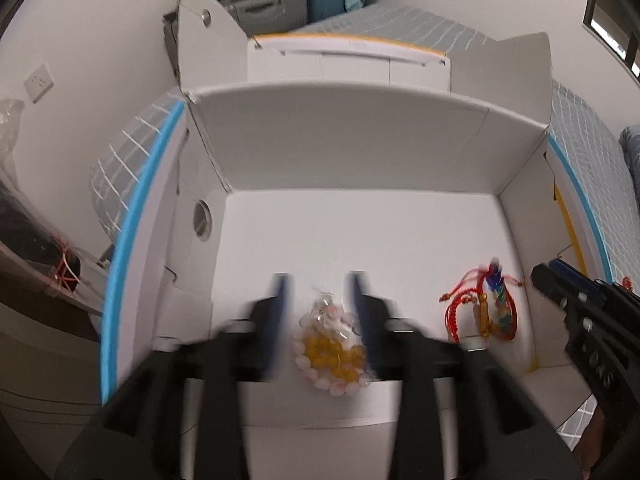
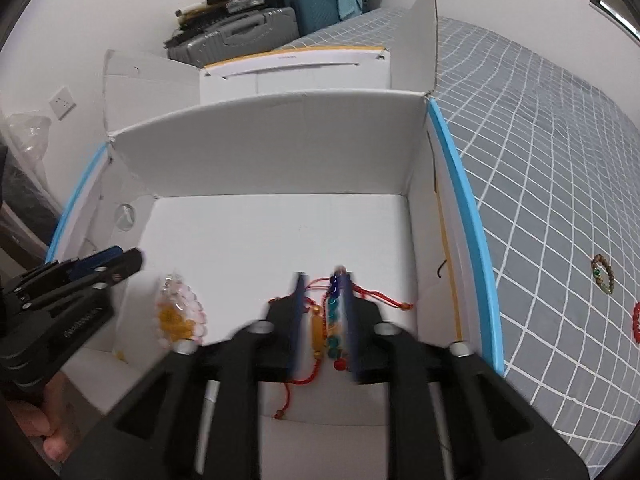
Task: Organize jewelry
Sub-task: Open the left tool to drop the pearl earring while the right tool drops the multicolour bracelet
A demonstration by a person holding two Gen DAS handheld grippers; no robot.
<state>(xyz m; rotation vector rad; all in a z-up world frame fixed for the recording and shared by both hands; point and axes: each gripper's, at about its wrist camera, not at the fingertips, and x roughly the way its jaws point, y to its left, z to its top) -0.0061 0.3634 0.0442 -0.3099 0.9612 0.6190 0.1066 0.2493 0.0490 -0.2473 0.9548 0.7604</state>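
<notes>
Black arms of the left tool (image 1: pixel 320 292) fill the bottom of the left wrist view, and its 2 blue-faced fingers (image 1: pixel 282 292) are seen standing apart over the floor of an open white cardboard box (image 1: pixel 360 140). Between them, untouched by either pad, a clear bag of yellow and pink beads (image 1: pixel 334 344) lies on the box floor near the front wall. The fingers are blurred.

The right tool (image 2: pixel 322 300) is likewise held with its fingers parted, lowered into the same box toward its right side. A cluster of bracelets (image 2: pixel 330 328) is seen between the pads: red cords, an amber tube bead and a string of blue, teal and red beads. The cluster rests on the box floor, and it appears close to the pads without being clamped; whether a pad brushes it cannot be told. In the left wrist view the same cluster lies well to the right of the bead bag, with the right tool just beside it.

The box stands on a bed (image 2: pixel 540 160) covered in grey fabric with a white grid. On that cover, to the right of the box, 2 more bracelets are seen: a brown and green beaded bracelet (image 2: pixel 603 274) and a red bracelet (image 2: pixel 637 322) at the frame edge.

A hand (image 2: pixel 44 428) is visible under the left tool at the lower left of the right wrist view.
</notes>
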